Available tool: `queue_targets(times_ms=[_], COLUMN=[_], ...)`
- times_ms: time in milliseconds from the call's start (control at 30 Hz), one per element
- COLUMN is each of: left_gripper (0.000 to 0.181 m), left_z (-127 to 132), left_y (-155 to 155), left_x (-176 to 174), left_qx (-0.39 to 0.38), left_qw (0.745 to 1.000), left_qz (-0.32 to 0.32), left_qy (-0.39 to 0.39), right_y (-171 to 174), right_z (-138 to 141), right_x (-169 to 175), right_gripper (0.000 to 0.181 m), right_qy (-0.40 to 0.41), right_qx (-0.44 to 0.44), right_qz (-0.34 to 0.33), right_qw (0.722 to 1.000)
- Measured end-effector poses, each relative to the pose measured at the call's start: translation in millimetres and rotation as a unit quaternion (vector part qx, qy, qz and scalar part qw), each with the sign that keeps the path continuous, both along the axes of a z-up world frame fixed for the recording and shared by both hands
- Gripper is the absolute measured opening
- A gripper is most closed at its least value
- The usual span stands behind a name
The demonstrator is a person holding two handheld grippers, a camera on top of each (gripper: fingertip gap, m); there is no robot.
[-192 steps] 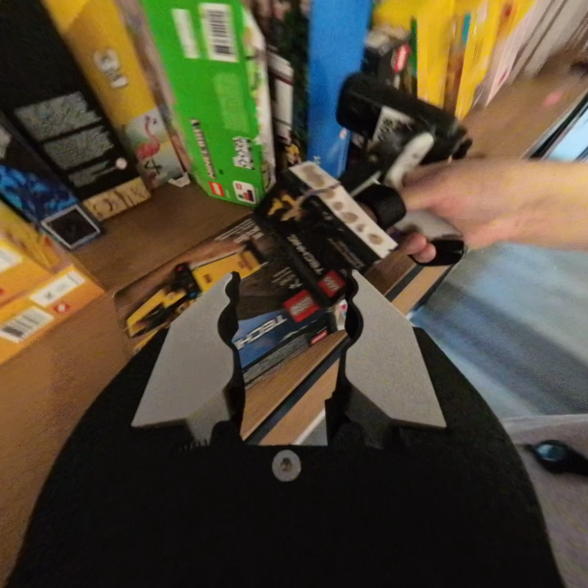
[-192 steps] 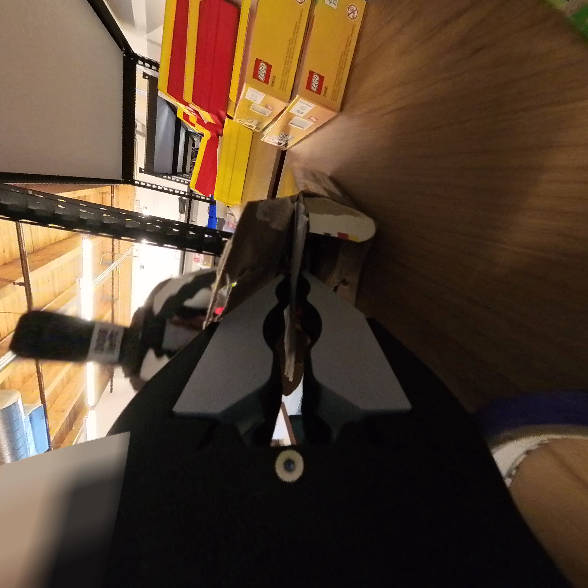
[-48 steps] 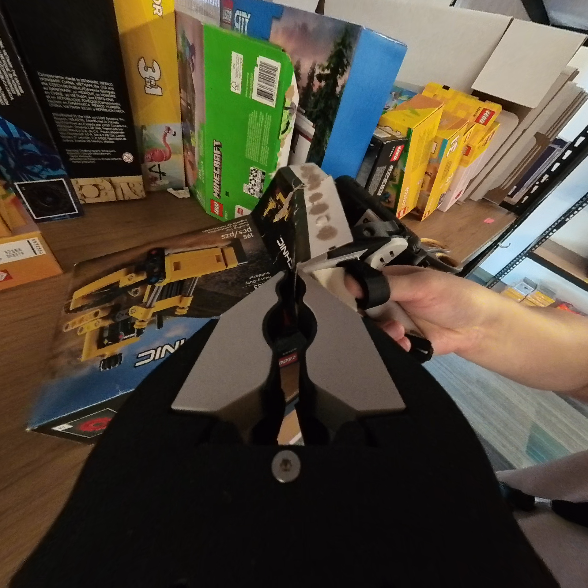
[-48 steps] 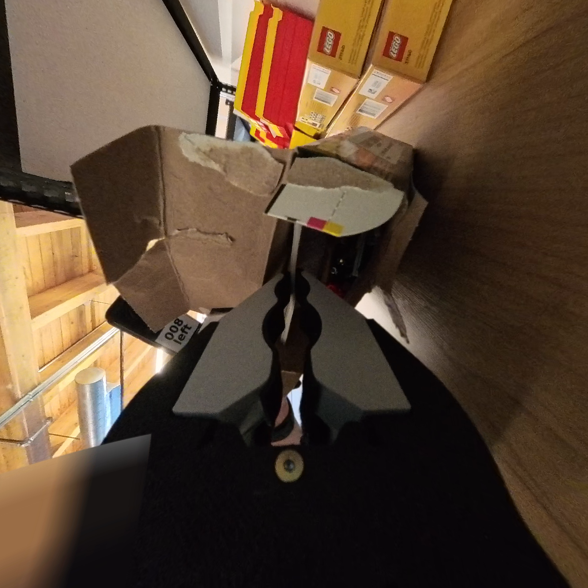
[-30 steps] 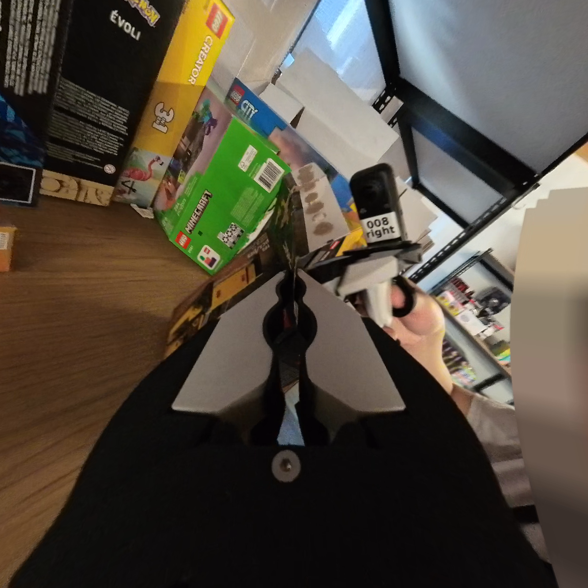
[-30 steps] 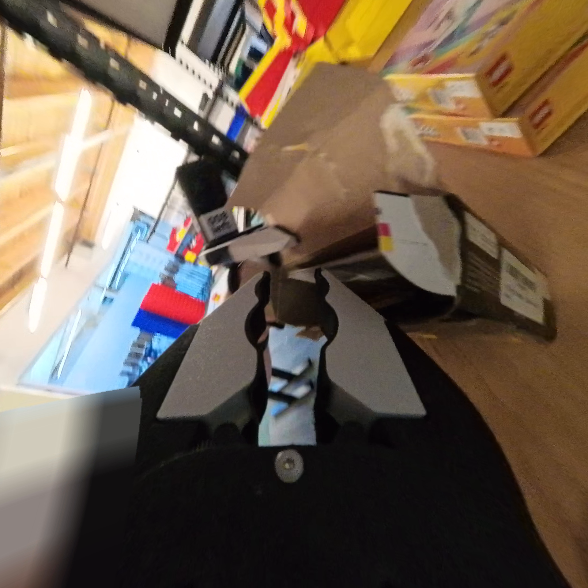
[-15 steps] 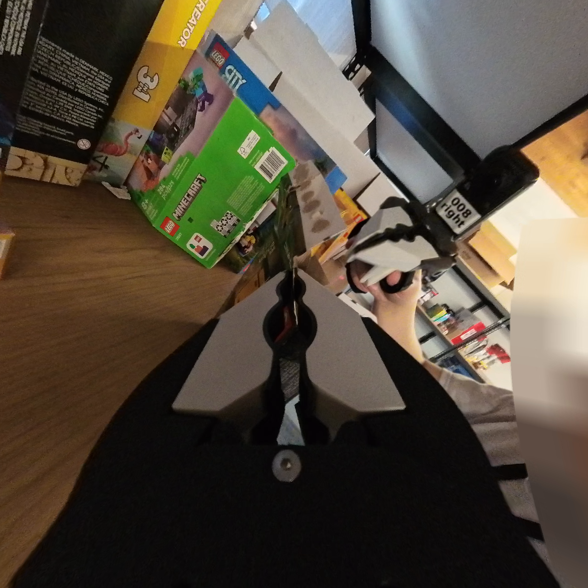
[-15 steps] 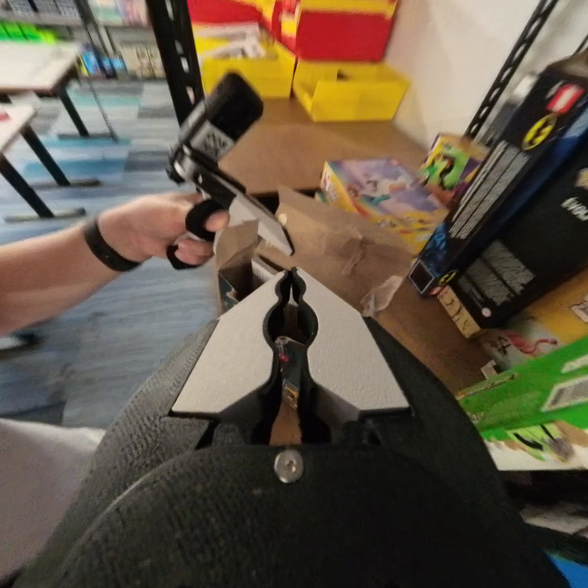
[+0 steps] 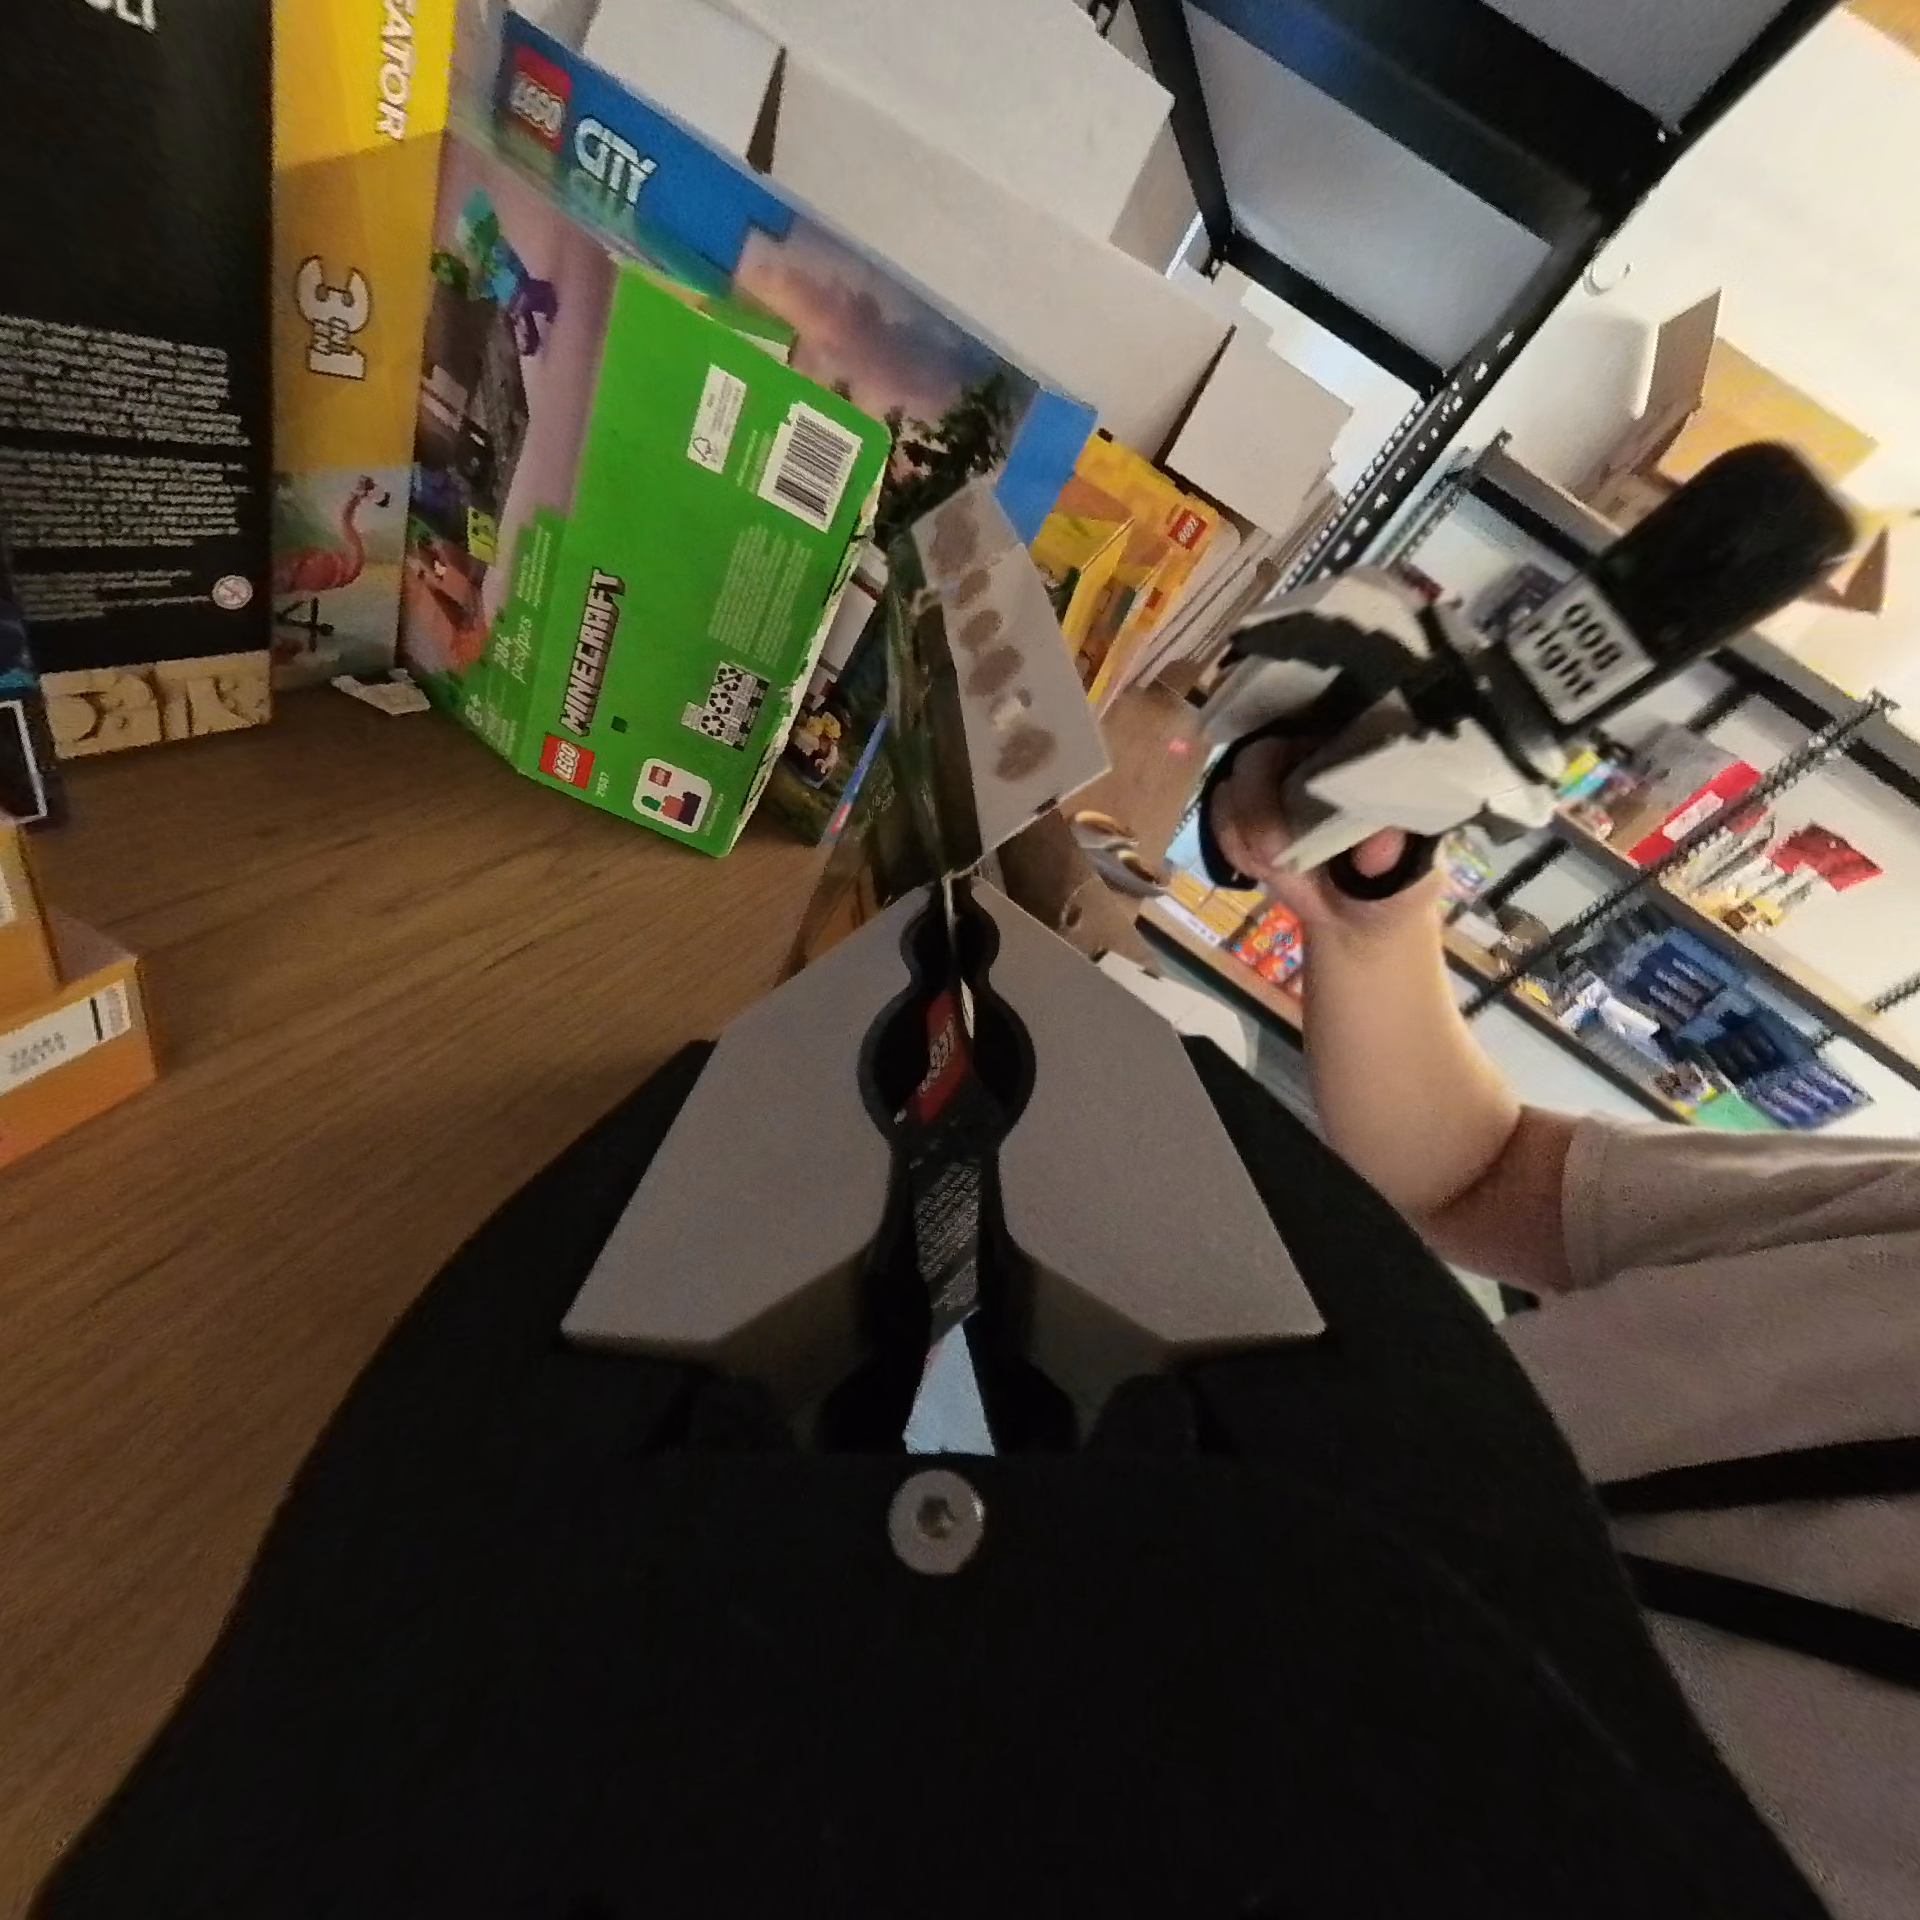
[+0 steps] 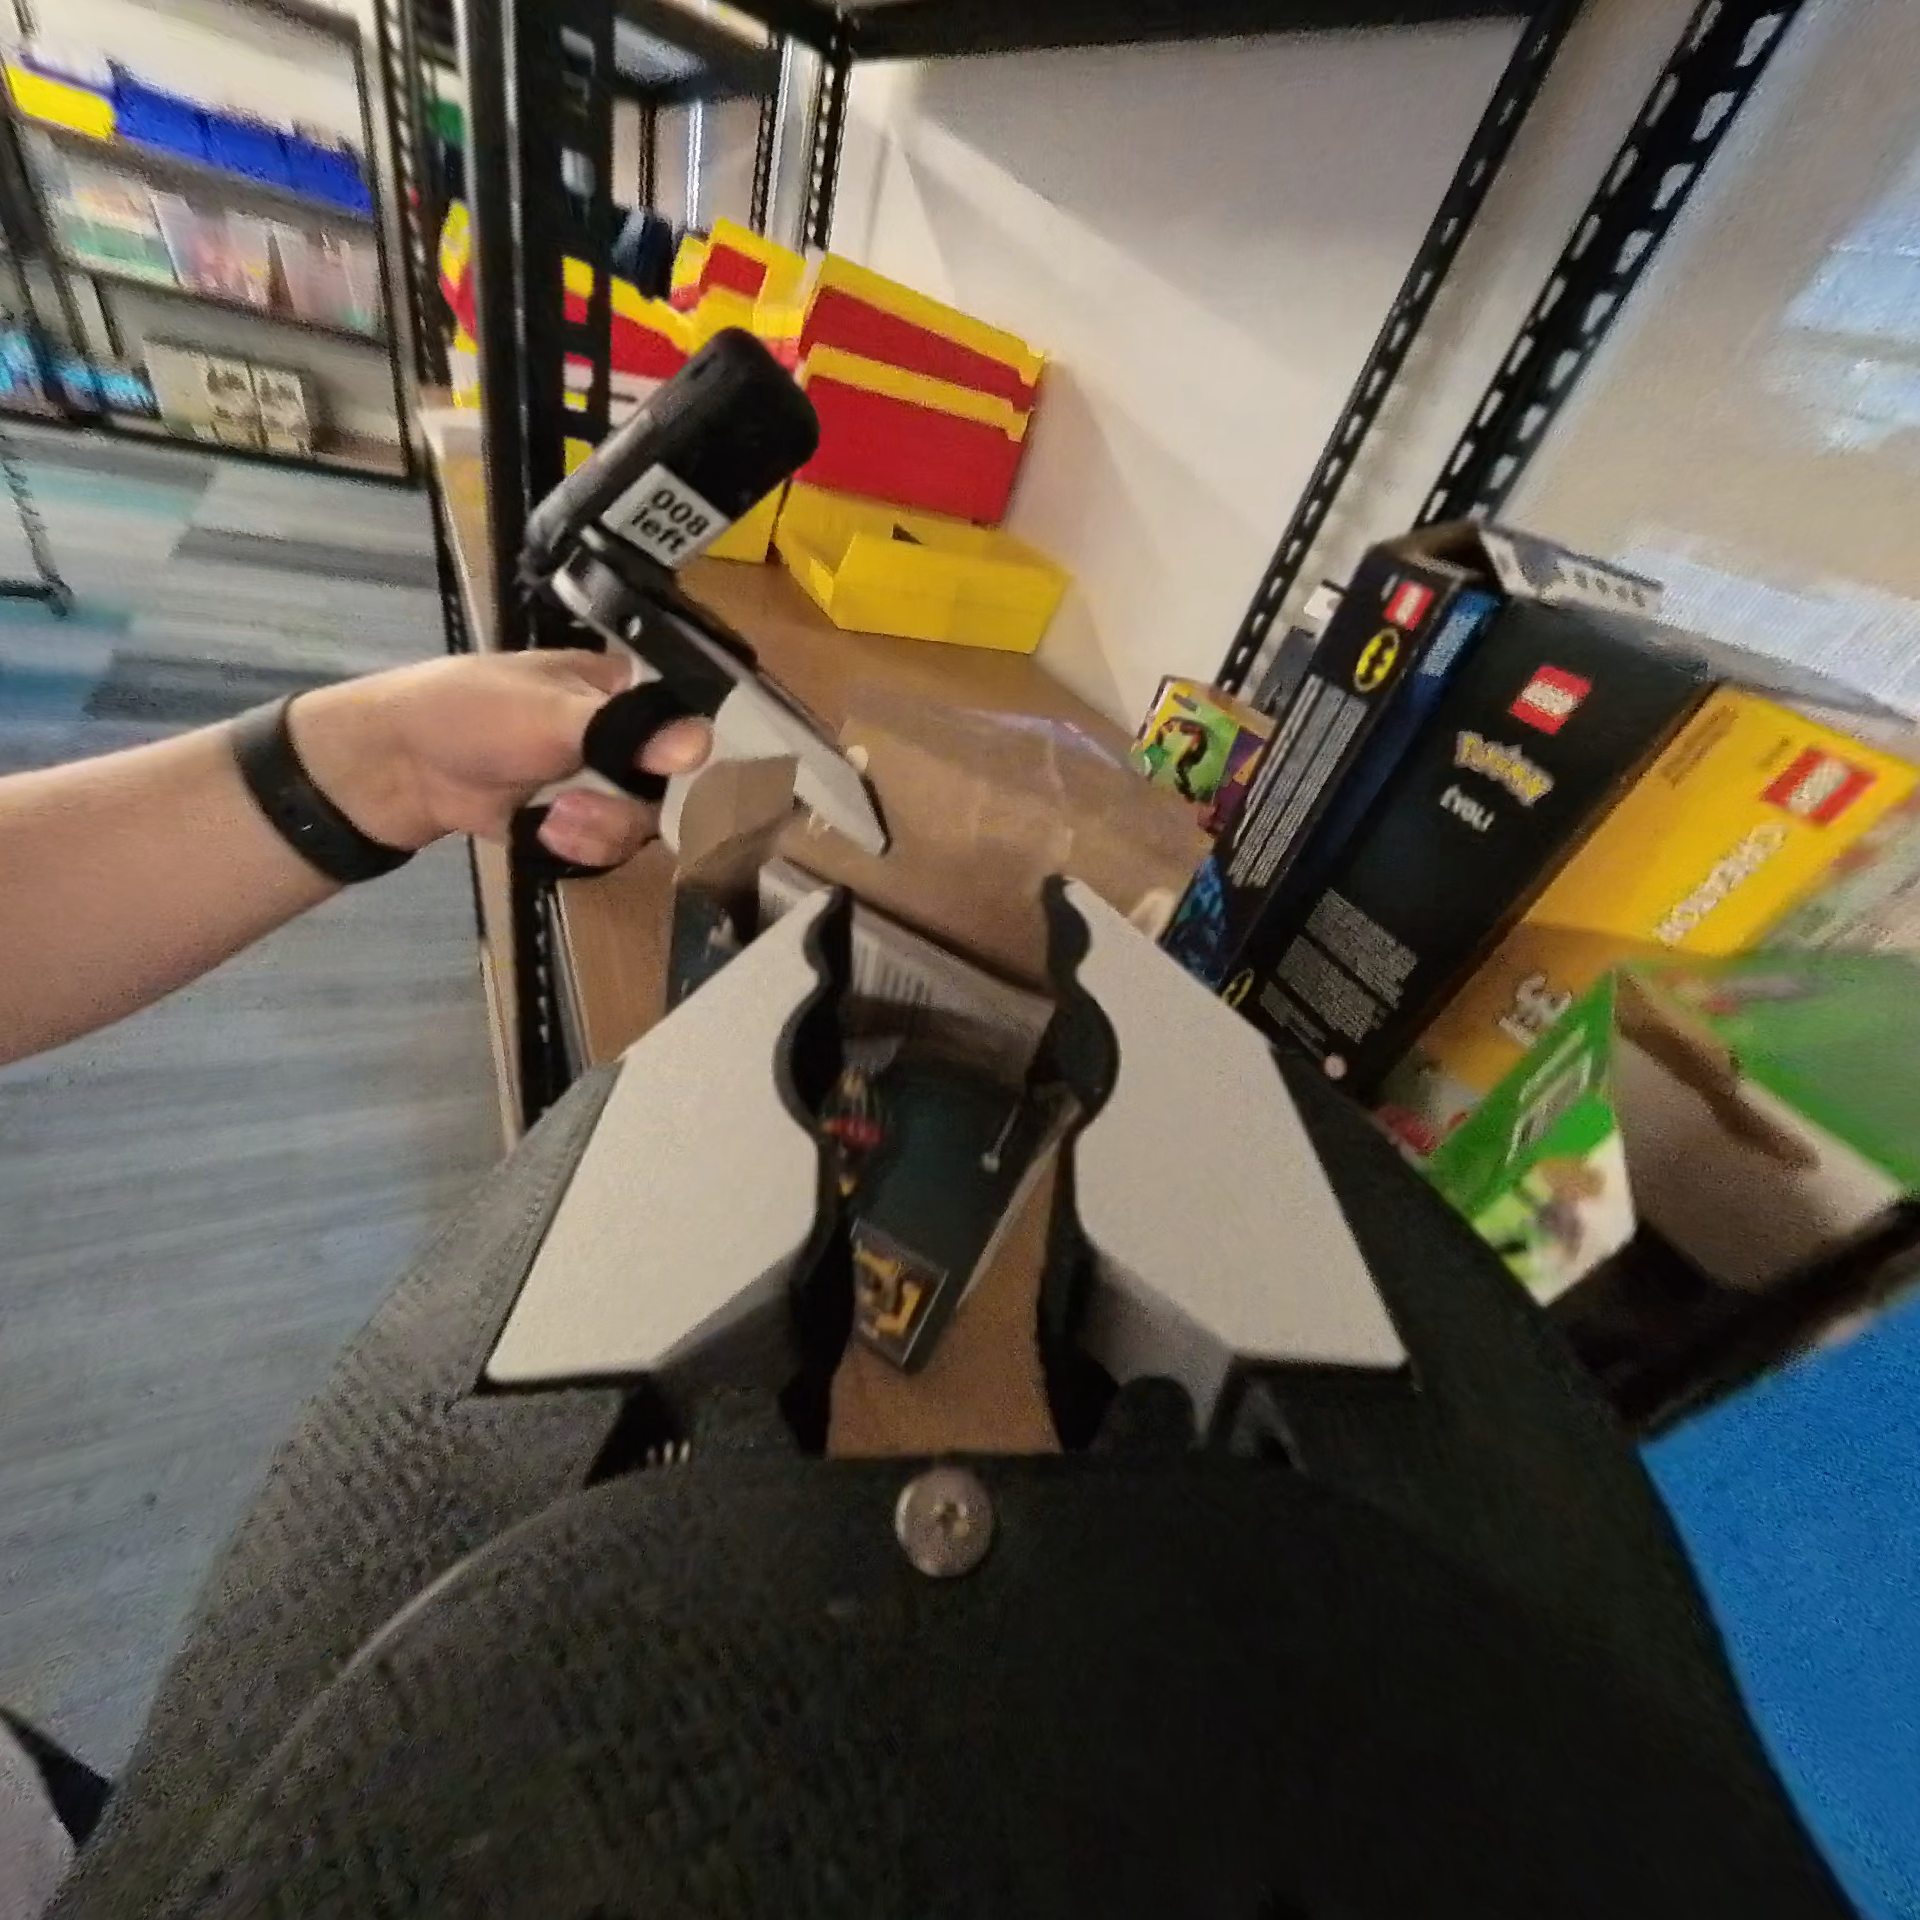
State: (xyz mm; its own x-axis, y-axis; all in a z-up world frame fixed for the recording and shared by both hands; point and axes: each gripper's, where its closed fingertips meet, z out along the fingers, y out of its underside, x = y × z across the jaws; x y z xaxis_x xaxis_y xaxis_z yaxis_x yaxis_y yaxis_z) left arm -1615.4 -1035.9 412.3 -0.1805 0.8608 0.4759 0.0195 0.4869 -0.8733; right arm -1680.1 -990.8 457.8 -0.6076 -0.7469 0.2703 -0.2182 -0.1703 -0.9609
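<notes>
left gripper (image 9: pixel 951 914): fingers pinched together, gripping | right gripper (image 10: pixel 945 914): fingers parted, hand-held

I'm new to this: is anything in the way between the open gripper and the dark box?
Nothing visible. The right gripper is open with the dark box showing between its fingers, while the left gripper is shut on its flap.

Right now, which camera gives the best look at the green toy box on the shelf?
The left wrist view: the green toy box stands sharp and almost whole on the wooden shelf, beside a blue box. In the right wrist view it is only a blurred green corner at the right edge.
</notes>
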Motion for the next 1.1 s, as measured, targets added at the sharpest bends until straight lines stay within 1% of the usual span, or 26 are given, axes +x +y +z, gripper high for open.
queue_targets(times_ms=[33,100,133,200,267,367,400,500,533,567,600,633,733,767,800,833,867,933,1000,1067,1100], left_gripper=[0.0,0.0,0.0,0.0,0.0,0.0,0.0,0.0,0.0,0.0,0.0,0.0,0.0,0.012,0.028,0.039,0.043,0.051,0.054,0.06,0.063], left_z=[0.1,0.9,1.2,2.6,3.2,2.8,2.8,4.7,5.0,5.4,5.7,6.0,7.6,8.3,9.4,10.6,11.2,16.4,25.3,27.8,25.5], left_y=[0.3,2.0,3.0,8.7,11.7,9.7,10.2,19.6,22.1,24.9,27.8,30.2,28.3,24.0,17.5,11.1,7.1,4.5,5.6,8.1,10.0], left_x=[-1.1,-4.2,-5.4,-7.5,-8.7,-9.7,-9.7,-9.2,-10.0,-11.4,-12.6,-13.0,-11.4,-10.5,-8.4,-4.5,0.8,15.8,34.7,46.3,47.8], left_qx=[-0.005,-0.01,-0.012,-0.021,-0.02,-0.023,-0.026,-0.043,-0.049,-0.054,-0.064,-0.078,-0.106,-0.107,-0.108,-0.107,-0.111,-0.143,-0.188,-0.208,-0.215], left_qw=[1.0,0.999,0.999,0.997,0.995,0.993,0.993,0.989,0.989,0.988,0.987,0.987,0.989,0.991,0.993,0.993,0.992,0.983,0.965,0.953,0.951], left_qz=[-0.009,-0.034,-0.045,-0.075,-0.096,-0.108,-0.112,-0.136,-0.139,-0.142,-0.143,-0.141,-0.102,-0.077,-0.043,-0.006,0.028,0.095,0.158,0.194,0.201], left_qy=[-0.002,0.0,0.004,0.016,0.027,0.03,0.03,0.029,0.028,0.027,0.025,0.023,0.028,0.031,0.037,0.042,0.047,0.067,0.095,0.106,0.097], right_y=[2.3,0.0,-3.0,-7.2,-10.4,-18.5,-24.2,-35.7,-35.2,-30.9,-27.8,-27.4,-21.1,-20.6,-20.9,-21.5,-22.5,-23.8,-25.9,-30.1,-32.2], right_z=[-9.7,-31.0,-41.9,-59.7,-70.2,-85.1,-90.3,-101.5,-103.2,-104.6,-105.9,-105.8,-103.7,-103.9,-103.9,-104.1,-104.2,-104.1,-104.1,-104.0,-104.0], right_x=[-7.6,-17.4,-20.0,-20.4,-17.6,-8.5,-6.4,5.0,11.0,17.2,20.6,20.7,18.5,17.9,17.9,18.2,18.6,19.1,18.8,18.3,17.7], right_gripper=[0.043,0.05,0.059,0.07,0.081,0.095,0.097,0.097,0.094,0.083,0.078,0.076,0.068,0.067,0.067,0.067,0.068,0.068,0.067,0.066,0.065], right_qy=[-0.012,-0.023,-0.018,0.001,0.019,0.061,0.08,0.101,0.098,0.096,0.096,0.098,0.098,0.098,0.097,0.095,0.094,0.093,0.089,0.072,0.062], right_qx=[0.007,0.025,0.035,0.054,0.068,0.087,0.087,0.109,0.123,0.136,0.144,0.137,0.123,0.125,0.128,0.134,0.139,0.14,0.141,0.156,0.162], right_qz=[0.0,-0.006,-0.013,-0.02,-0.02,-0.003,0.0,0.033,0.055,0.083,0.1,0.105,0.125,0.129,0.131,0.132,0.13,0.127,0.117,0.098,0.086], right_qw=[1.0,0.999,0.999,0.998,0.997,0.994,0.993,0.988,0.986,0.983,0.98,0.98,0.98,0.979,0.978,0.978,0.977,0.978,0.979,0.98,0.981])
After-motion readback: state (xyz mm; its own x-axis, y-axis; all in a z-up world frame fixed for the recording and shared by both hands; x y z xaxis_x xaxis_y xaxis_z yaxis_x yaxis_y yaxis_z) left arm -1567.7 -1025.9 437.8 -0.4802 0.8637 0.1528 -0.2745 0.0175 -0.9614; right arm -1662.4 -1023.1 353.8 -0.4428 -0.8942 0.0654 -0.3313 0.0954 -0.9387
